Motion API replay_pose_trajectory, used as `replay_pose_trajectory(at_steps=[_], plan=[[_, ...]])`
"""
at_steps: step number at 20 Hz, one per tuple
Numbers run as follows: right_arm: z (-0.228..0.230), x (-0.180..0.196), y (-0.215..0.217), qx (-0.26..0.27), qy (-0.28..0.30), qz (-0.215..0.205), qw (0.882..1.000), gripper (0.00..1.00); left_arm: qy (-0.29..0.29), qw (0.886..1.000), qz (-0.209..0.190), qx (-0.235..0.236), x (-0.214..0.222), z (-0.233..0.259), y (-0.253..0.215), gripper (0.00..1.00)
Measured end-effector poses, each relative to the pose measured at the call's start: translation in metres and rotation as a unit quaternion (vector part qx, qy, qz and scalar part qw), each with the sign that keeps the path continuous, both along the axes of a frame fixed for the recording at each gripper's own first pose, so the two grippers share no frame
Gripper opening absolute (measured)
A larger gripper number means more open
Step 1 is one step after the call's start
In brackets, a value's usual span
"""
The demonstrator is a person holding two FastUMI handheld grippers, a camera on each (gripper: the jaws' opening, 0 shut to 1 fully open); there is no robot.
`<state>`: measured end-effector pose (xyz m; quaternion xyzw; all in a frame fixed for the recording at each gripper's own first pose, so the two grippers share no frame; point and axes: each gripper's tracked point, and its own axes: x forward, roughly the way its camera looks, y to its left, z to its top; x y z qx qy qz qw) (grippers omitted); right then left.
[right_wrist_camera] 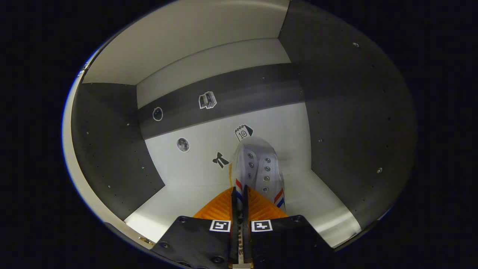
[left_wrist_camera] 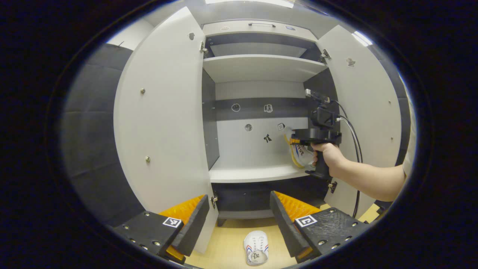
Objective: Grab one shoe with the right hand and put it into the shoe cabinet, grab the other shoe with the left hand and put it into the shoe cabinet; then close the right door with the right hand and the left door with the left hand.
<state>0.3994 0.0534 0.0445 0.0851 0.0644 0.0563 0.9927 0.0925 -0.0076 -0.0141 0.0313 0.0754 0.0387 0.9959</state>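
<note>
Up close, the right gripper (right_wrist_camera: pixel 239 209) has its orange fingers pinched on the edge of a white shoe (right_wrist_camera: pixel 259 168), held inside the shoe cabinet (left_wrist_camera: pixel 261 67) near the back wall; it seems to hang just above the shelf (left_wrist_camera: pixel 246 172). Farther out, the left gripper (left_wrist_camera: pixel 239 215) is spread wide and empty above the second shoe (left_wrist_camera: pixel 256 252) on the floor (left_wrist_camera: pixel 227 243). Both doors stand open.

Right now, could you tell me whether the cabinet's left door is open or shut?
Open. In the left gripper view the left door is swung wide, away from the shelf, where the right gripper holds a shoe.
</note>
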Motion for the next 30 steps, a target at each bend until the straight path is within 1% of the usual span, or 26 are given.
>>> replay_pose_trajectory(at_steps=[1,2,3,4,5,6,8,9,11,13,18,19,20,21,24,25,26,28,30], plan=[[-0.007,-0.001,0.002,-0.001,0.007,-0.005,1.000,0.11,0.003,1.000,-0.003,-0.007,-0.002,-0.003,-0.001,0.94],[0.002,-0.004,0.003,0.002,-0.012,-0.003,1.000,0.11,0.006,1.000,-0.006,-0.011,-0.004,-0.006,0.000,0.94],[0.018,-0.005,0.000,0.003,-0.037,-0.009,0.999,0.22,0.004,1.000,-0.006,-0.008,-0.007,-0.006,0.003,0.94],[0.032,-0.011,0.001,0.003,-0.060,-0.015,0.998,0.23,-0.002,1.000,-0.006,-0.005,-0.008,-0.002,0.008,0.94],[0.043,-0.020,0.001,0.002,-0.077,-0.019,0.997,0.29,-0.007,1.000,-0.008,-0.005,-0.010,-0.001,0.010,0.94],[0.051,-0.031,0.004,-0.001,-0.087,-0.017,0.996,0.53,-0.012,1.000,-0.012,-0.009,-0.012,0.000,0.013,0.94],[0.052,-0.055,0.006,-0.016,-0.090,-0.020,0.996,1.00,-0.015,0.999,-0.026,-0.023,-0.020,-0.001,0.015,0.94],[0.051,-0.070,0.006,-0.025,-0.091,-0.025,0.995,0.98,-0.016,0.999,-0.037,-0.028,-0.025,-0.002,0.017,0.94],[0.043,-0.107,0.005,-0.041,-0.093,-0.042,0.994,0.98,-0.016,0.998,-0.061,-0.027,-0.037,-0.005,0.022,0.94],[0.029,-0.146,0.009,-0.041,-0.091,-0.052,0.994,0.98,-0.009,0.996,-0.084,-0.021,-0.051,-0.017,0.028,0.94],[-0.032,-0.239,0.008,-0.070,-0.047,-0.077,0.993,0.98,0.017,0.991,-0.129,-0.007,-0.076,-0.058,0.040,0.94],[-0.041,-0.255,0.006,-0.079,-0.038,-0.081,0.993,0.98,0.023,0.990,-0.140,-0.007,-0.080,-0.069,0.039,0.94],[-0.049,-0.271,0.003,-0.087,-0.031,-0.087,0.992,0.92,0.029,0.988,-0.153,-0.007,-0.081,-0.078,0.036,0.94],[-0.056,-0.287,0.000,-0.091,-0.025,-0.094,0.991,0.98,0.034,0.986,-0.166,-0.006,-0.083,-0.087,0.031,0.94],[-0.077,-0.333,-0.010,-0.098,-0.006,-0.115,0.988,0.98,0.060,0.978,-0.198,0.004,-0.082,-0.118,0.016,0.94],[-0.085,-0.347,-0.014,-0.102,0.000,-0.125,0.987,0.92,0.069,0.976,-0.207,0.007,-0.082,-0.131,0.011,0.94],[-0.094,-0.361,-0.022,-0.104,0.009,-0.136,0.985,0.98,0.075,0.974,-0.214,0.008,-0.081,-0.141,0.005,0.94],[-0.114,-0.389,-0.038,-0.107,0.032,-0.156,0.981,0.99,0.081,0.973,-0.217,0.007,-0.076,-0.159,-0.004,0.94],[-0.132,-0.417,-0.058,-0.113,0.056,-0.177,0.976,0.99,0.105,0.972,-0.212,0.005,-0.068,-0.188,-0.009,0.94]])
